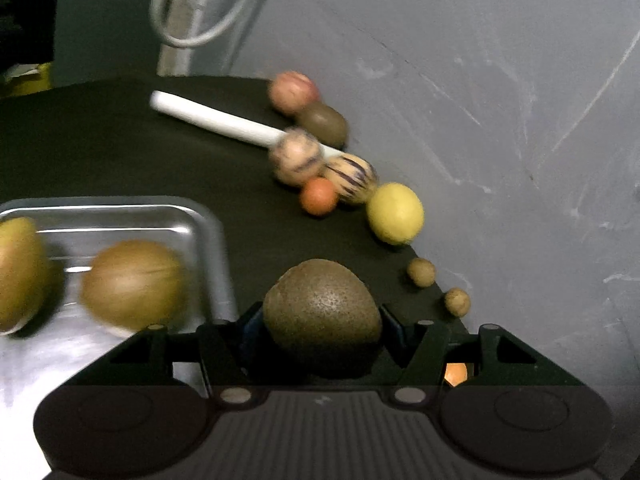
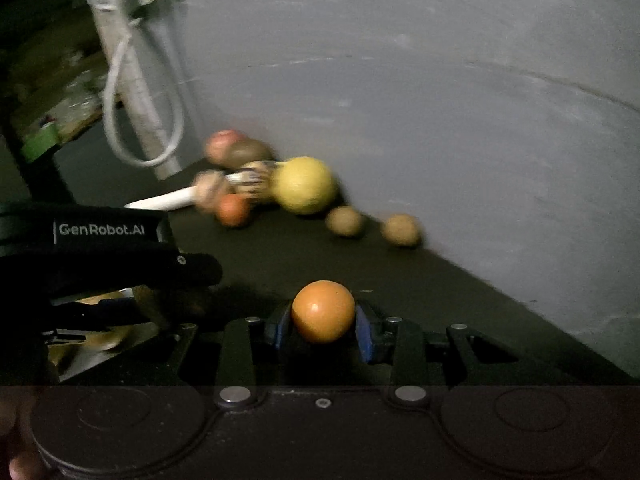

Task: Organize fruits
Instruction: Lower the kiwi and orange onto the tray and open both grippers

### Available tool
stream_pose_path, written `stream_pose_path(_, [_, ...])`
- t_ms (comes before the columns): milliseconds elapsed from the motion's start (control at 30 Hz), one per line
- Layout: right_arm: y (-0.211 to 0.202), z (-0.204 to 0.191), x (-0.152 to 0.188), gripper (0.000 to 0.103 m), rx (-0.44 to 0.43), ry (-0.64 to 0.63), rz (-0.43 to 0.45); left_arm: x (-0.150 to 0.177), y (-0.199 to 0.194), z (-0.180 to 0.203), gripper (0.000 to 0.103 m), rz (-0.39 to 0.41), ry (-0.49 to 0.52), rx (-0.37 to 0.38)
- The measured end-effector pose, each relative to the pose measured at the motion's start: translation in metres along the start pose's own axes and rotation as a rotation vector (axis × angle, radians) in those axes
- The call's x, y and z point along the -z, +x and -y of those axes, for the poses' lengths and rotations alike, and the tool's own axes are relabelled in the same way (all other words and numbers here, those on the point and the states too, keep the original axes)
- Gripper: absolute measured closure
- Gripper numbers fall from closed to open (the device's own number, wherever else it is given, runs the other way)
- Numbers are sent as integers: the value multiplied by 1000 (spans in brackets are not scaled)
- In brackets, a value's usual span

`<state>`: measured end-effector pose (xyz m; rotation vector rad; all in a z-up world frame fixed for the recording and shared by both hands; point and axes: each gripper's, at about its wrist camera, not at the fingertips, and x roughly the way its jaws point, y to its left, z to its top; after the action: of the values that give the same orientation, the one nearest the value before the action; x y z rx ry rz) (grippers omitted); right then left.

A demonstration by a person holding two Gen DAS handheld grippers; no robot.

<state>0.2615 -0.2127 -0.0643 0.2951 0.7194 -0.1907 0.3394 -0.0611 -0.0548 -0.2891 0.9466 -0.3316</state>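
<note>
The left gripper [image 1: 322, 322] was clamped on a brown speckled kiwi [image 1: 320, 312], its two fingers pressed to either side of the fruit, which hung just beside the near corner of the metal tray [image 1: 200, 216]; the right gripper [image 2: 323, 320] pinched a small orange fruit [image 2: 323, 311] between blue pads [image 2: 363, 334], above the dark tabletop [image 2: 400, 276] and well apart from the tray; inside the tray lay a blurred brown fruit [image 1: 134, 284], and a yellow-green one [image 1: 18, 268] sat at the tray's left edge; beyond the tray, toward the grey wall [image 1: 500, 100], a loose line of fruit ran along the table edge: two small tan balls [image 1: 421, 271], a lemon [image 1: 395, 213], a second small orange fruit [image 1: 319, 196], two pale purple-striped fruits [image 1: 296, 156], another kiwi [image 1: 323, 124] and a pinkish fruit [image 1: 293, 91] farthest from the tray; a white rod [image 1: 216, 120] lay on the table beyond the tray's far side, one end touching the striped fruits; a looped white cable [image 2: 140, 120] hung against the wall behind it all.
</note>
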Motion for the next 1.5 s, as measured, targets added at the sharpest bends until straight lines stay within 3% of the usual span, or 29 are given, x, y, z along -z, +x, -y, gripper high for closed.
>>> stream_pose_path(300, [-22, -65, 15, 68, -159, -147, -4, 12, -68, -60, 39, 102, -109, -98])
stream_pose_path(533, [-23, -108, 31, 68, -238, -236, -34, 28, -94, -105, 39, 117, -185, -164])
stream_pose_path(900, [-13, -135, 49, 68, -239, -307, -55, 44, -98, -140, 39, 100, -204, -186])
stream_pose_path(1500, [-3, -140, 57, 66, -224, -337, -64, 42, -84, -143, 38, 58, -158, -192])
